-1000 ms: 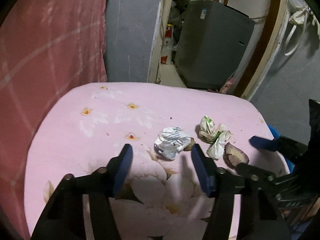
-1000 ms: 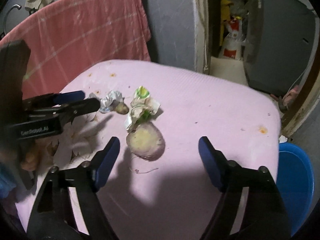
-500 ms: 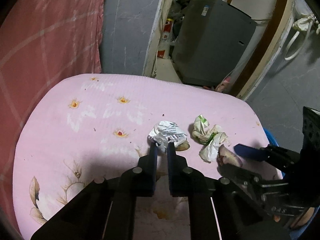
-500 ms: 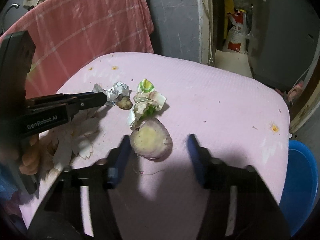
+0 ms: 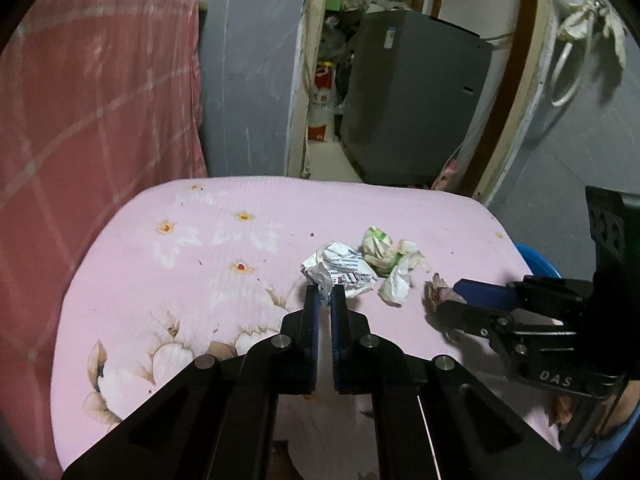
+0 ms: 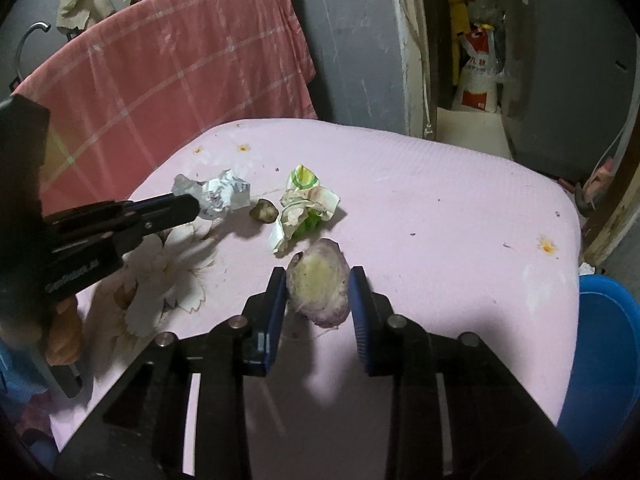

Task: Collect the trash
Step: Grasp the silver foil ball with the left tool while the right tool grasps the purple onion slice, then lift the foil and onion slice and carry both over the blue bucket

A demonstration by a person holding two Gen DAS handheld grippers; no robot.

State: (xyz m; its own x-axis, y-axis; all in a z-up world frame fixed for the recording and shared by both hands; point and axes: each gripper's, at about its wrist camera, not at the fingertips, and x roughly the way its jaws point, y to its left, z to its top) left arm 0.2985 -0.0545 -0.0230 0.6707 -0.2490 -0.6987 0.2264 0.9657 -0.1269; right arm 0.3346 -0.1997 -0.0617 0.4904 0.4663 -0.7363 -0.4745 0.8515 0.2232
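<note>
Left wrist view: left gripper (image 5: 325,300) pinching crumpled paper (image 5: 340,270), frame centre. Right gripper (image 6: 318,292) jaws closing w/ veg scrap (image 6: 319,282) between, pads touching.

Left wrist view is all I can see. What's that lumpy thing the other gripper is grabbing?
Observer: A cut vegetable piece, pale yellow inside with purple skin. The right gripper is closing its jaws on it, a pad at each side.
Operator: Is any trash hiding behind my paper ball?
Observer: Yes. A small brown lump lies between the printed paper wad, which the left gripper pinches, and the green-and-white wrapper.
</note>
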